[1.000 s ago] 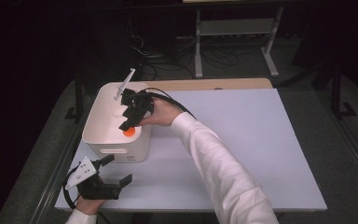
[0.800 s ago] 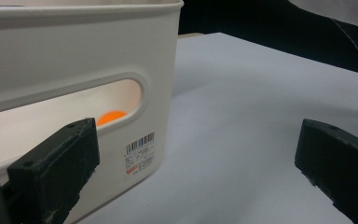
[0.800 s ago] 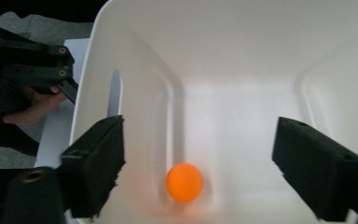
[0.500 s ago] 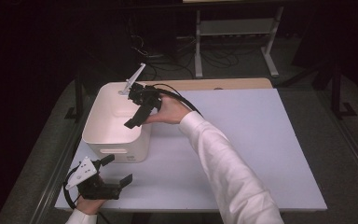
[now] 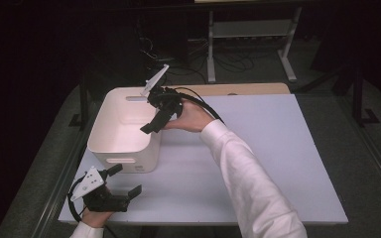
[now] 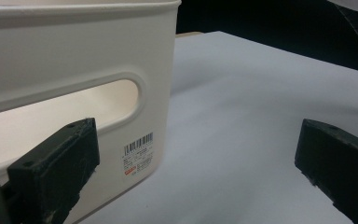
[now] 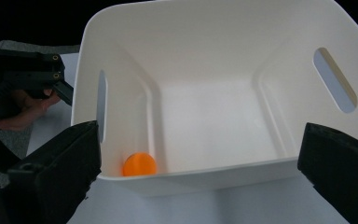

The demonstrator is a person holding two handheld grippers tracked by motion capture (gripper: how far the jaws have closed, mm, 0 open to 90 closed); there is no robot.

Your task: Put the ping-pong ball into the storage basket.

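My right gripper (image 5: 155, 115) has drawn back from over the white plastic handled bin (image 5: 104, 131) to its far right rim; a second ago it hung lower over the bin's near end with a small orange round piece showing beneath it; now its jaws stand spread wide with nothing between them. In the right gripper view that small flat orange disc (image 7: 139, 164) lies on the bin's floor, in the corner by one slotted handle wall, touching nothing else that I can see. I judge the drop done, and this hand free to come away.

My left gripper (image 5: 121, 184) has not shifted; it rests on the white table top (image 5: 278, 158) near the front left corner, just short of the bin's near wall, jaws likewise gaping and holding nothing; its own view looks at the bin's barcode label (image 6: 138, 158) beneath the handle slot.
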